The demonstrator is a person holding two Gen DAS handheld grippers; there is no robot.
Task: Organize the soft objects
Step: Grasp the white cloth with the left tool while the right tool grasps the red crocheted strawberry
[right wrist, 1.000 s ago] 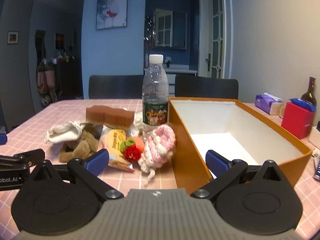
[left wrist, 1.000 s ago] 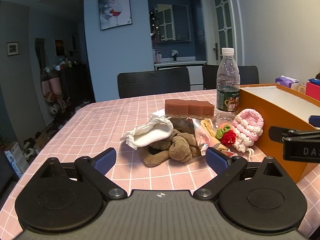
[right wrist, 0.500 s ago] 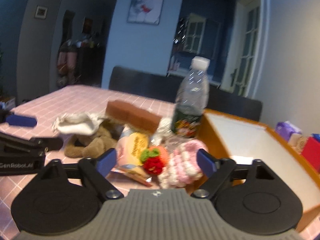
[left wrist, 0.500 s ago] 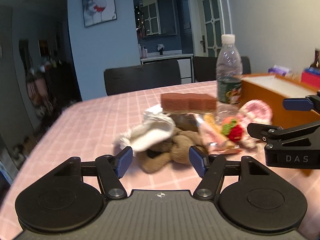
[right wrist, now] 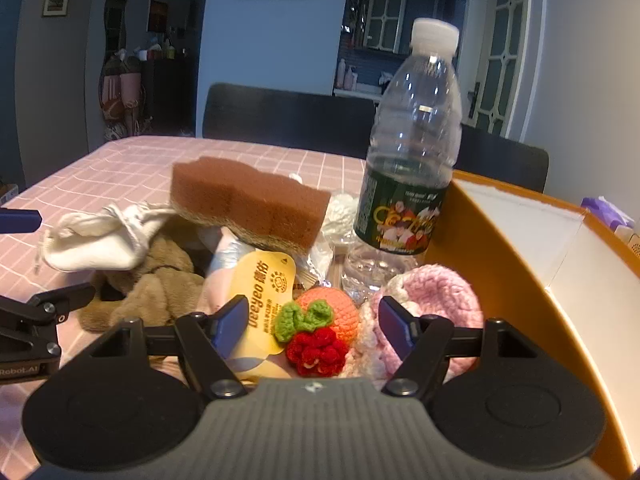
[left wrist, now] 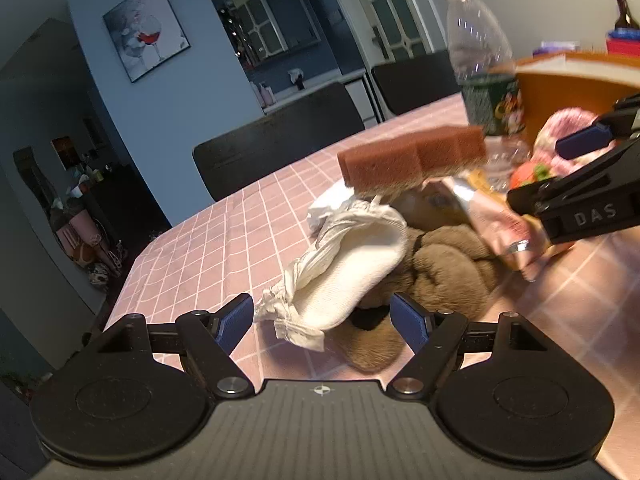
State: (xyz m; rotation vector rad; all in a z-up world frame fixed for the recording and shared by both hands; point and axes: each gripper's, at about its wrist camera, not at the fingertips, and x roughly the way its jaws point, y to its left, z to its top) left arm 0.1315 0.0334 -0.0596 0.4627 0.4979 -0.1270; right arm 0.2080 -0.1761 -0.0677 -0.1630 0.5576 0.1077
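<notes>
A pile of soft things lies on the pink checked table. My left gripper (left wrist: pixel 322 318) is open, its pads on either side of the near end of a white sock (left wrist: pixel 352 268) that lies on a brown plush toy (left wrist: pixel 448 264). A brown sponge (left wrist: pixel 416 158) rests on top of the pile. My right gripper (right wrist: pixel 312 322) is open, its pads flanking a crocheted orange fruit with green leaves and a red flower (right wrist: pixel 320 328). A pink crocheted piece (right wrist: pixel 432 304) leans on the orange box (right wrist: pixel 492 248). The sock (right wrist: pixel 100 240), plush (right wrist: pixel 152 288) and sponge (right wrist: pixel 248 204) also show in the right wrist view.
A plastic water bottle (right wrist: pixel 412 160) stands behind the pile, against the orange box's corner. A pink and yellow snack packet (right wrist: pixel 264 292) lies among the soft things. Dark chairs (right wrist: pixel 288 116) stand at the table's far side. A purple tissue pack (right wrist: pixel 608 212) lies beyond the box.
Both grippers have moved forward and down toward the pile. The left now flanks the white sock and the right flanks the crocheted fruit. The left view has tilted.
</notes>
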